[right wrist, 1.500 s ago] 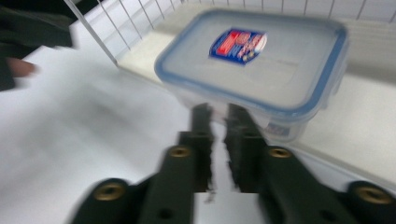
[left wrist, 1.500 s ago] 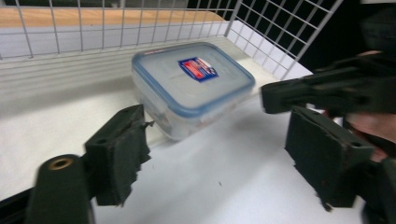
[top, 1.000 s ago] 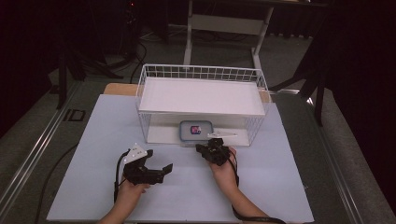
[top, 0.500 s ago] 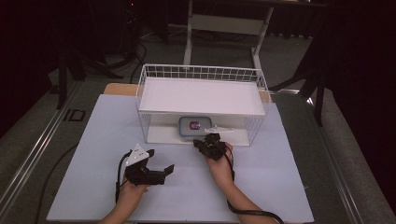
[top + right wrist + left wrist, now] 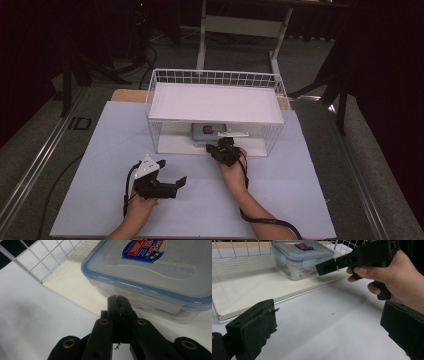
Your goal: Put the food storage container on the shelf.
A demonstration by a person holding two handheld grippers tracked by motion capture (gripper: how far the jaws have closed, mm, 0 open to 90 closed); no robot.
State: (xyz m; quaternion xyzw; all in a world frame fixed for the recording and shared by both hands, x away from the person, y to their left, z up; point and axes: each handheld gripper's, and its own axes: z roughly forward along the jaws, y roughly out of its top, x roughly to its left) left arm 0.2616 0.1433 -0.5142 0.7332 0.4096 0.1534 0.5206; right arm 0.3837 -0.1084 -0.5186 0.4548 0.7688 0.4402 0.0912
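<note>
1. The left gripper (image 5: pixel 172 184) rests on the white table sheet (image 5: pixel 300 200), jaws spread wide, nothing between them.
2. A white wire rack (image 5: pixel 215 107) stands ahead; its shelf overhangs the clear blue-rimmed container (image 5: pixel 160 277) on the rack's base.
3. The right gripper (image 5: pixel 220 149), jaws pressed together, has moved forward to the container's near side.

Light falls from above onto my white table (image 5: pixel 300 180), bright against a room gone nearly black at the edges; my high view is soft and grainy; shadows under the wire basket (image 5: pixel 270 132) are faint; close up, my jaws blur, and glare washes the container (image 5: pixel 160 272) lid pale.
</note>
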